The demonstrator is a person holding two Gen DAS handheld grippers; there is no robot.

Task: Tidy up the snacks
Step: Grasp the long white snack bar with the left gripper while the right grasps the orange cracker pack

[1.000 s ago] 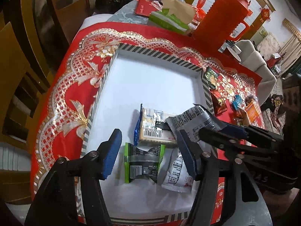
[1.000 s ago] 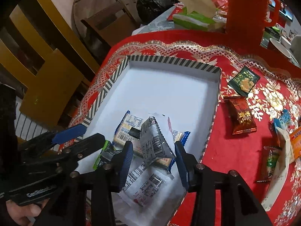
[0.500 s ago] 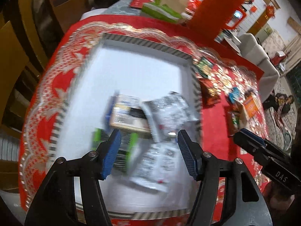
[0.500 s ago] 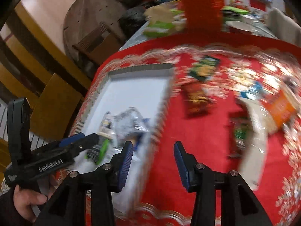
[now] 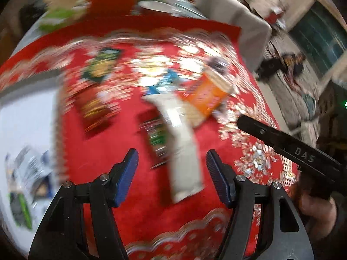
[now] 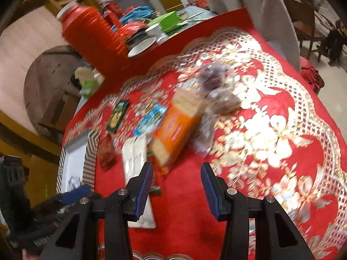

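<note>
Left gripper: jaws spread wide, nothing between them, held above the red tablecloth. Right gripper: jaws likewise apart and empty, over bare red cloth.

Surface: red tablecloth with gold and white floral and scalloped border print, laid over a table. Heavy motion blur in the left wrist view; moderate blur in the right.

Loose snacks grouped near the middle of the cloth: long white packet lying lengthwise just ahead of the right gripper's left finger; orange packet beside it, apparently overlapping its far end; blue packet just beyond; dark green packet farther off; dark red packet near the box; clear bag with dark contents at the far side of the orange packet.

Striped-rim white box at the left edge of the cloth. Several wrapped snacks visible inside in the left wrist view, too blurred to identify.

Room: red ribbed jug beyond the cloth, with plates and a green bin near it; grey-covered chair at the far edge; wooden chairs in the background.
</note>
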